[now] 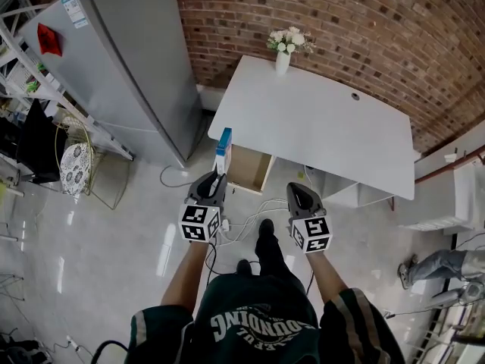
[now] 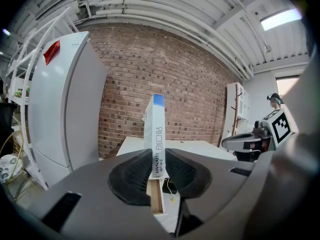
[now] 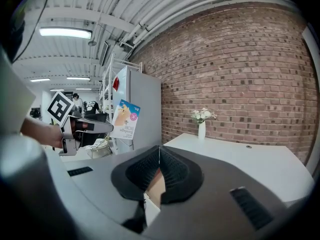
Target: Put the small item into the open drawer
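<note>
A small upright box [image 1: 223, 143], white with a blue top, is clamped in my left gripper [image 1: 218, 177], which hovers just left of the open wooden drawer [image 1: 248, 170] under the white desk [image 1: 318, 120]. In the left gripper view the box [image 2: 157, 134] stands between the shut pads, with the drawer [image 2: 156, 198] below it and the desk behind. My right gripper [image 1: 296, 189] floats to the right of the drawer, shut with nothing in it. The right gripper view shows its pads [image 3: 172, 174] meeting at the tips, and the left gripper [image 3: 86, 127] with the box [image 3: 125, 120].
A grey fridge [image 1: 136, 59] stands left of the desk. A vase of white flowers [image 1: 284, 50] sits at the desk's far edge by the brick wall. Cables [image 1: 246, 220] lie on the floor below the drawer. A wire chair [image 1: 76, 165] stands far left; a person's legs [image 1: 439, 265] show at right.
</note>
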Tool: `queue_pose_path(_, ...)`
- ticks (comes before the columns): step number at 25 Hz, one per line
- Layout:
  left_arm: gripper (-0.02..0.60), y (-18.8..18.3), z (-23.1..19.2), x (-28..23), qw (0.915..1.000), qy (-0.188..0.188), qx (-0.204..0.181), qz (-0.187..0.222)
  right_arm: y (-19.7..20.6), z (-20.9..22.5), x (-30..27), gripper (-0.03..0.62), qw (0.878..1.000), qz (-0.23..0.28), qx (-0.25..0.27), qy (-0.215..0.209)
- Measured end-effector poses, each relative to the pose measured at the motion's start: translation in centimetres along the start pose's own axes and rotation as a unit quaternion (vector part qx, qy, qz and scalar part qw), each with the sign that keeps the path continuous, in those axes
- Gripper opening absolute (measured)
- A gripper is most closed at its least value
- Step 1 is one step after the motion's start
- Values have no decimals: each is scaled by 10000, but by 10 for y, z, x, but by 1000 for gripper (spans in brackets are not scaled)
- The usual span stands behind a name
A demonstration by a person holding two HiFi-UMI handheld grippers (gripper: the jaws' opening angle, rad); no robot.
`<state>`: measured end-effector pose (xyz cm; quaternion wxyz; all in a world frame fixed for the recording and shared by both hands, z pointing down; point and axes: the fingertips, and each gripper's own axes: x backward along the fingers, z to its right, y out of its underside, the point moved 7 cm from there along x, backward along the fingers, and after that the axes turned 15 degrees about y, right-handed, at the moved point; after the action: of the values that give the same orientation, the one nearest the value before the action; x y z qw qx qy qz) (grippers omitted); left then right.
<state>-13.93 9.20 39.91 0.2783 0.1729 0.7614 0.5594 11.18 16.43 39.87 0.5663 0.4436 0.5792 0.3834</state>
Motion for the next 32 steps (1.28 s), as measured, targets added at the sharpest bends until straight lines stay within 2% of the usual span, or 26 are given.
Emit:
queue_pose_path(17,94,-32,-51,-97,9986,-494,193,-69,-44,53,-131,25,9981,23,71,-604)
queue_pose_path(24,94,-42,-63,-121,9969,-747,205,-104,-47,67,-171,25,9959,-37,79,-904)
queue_pose_path(32,94,-56,-77,-135,9956,-914,217,-39,-52,64,-205,25,9924,-123,108,-1223)
